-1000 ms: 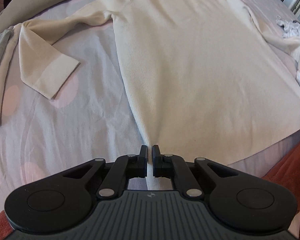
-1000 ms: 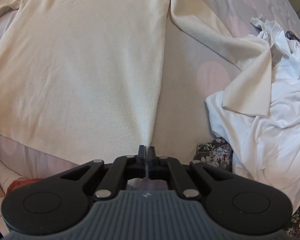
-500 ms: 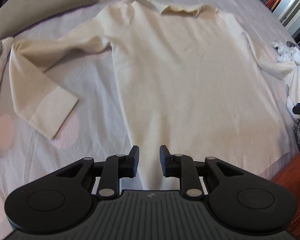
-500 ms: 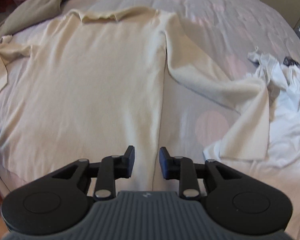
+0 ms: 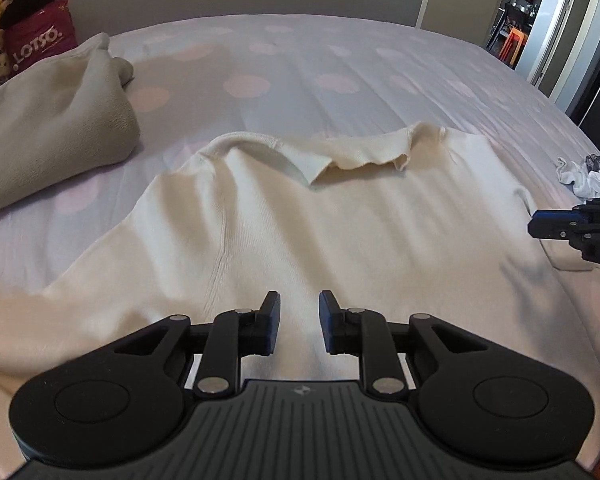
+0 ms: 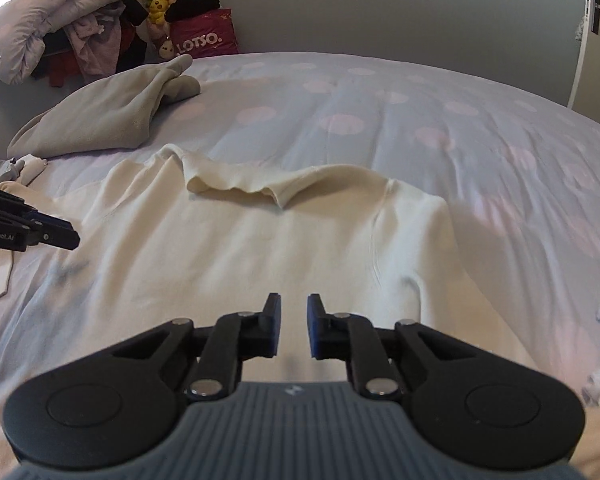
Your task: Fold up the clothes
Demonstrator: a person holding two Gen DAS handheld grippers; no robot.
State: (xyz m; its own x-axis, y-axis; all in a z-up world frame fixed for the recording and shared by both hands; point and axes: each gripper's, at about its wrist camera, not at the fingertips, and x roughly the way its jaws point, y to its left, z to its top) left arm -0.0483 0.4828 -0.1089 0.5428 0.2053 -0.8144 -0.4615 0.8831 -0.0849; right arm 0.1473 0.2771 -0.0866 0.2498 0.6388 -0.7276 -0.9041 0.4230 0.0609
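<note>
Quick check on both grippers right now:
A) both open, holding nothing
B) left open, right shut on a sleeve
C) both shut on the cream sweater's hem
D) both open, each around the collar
A: the left gripper and right gripper each show a clear gap between the fingers, with only the cream sweater lying flat beyond them, nothing pinched.

You're facing a bed (image 6: 380,128) spread with a lilac sheet dotted pink. Behind it stands a plain grey wall (image 6: 380,4). A red bag (image 6: 204,36) and plush toys (image 6: 158,0) crowd the upper left; an open doorway (image 5: 540,20) brightens the left view's upper right.
</note>
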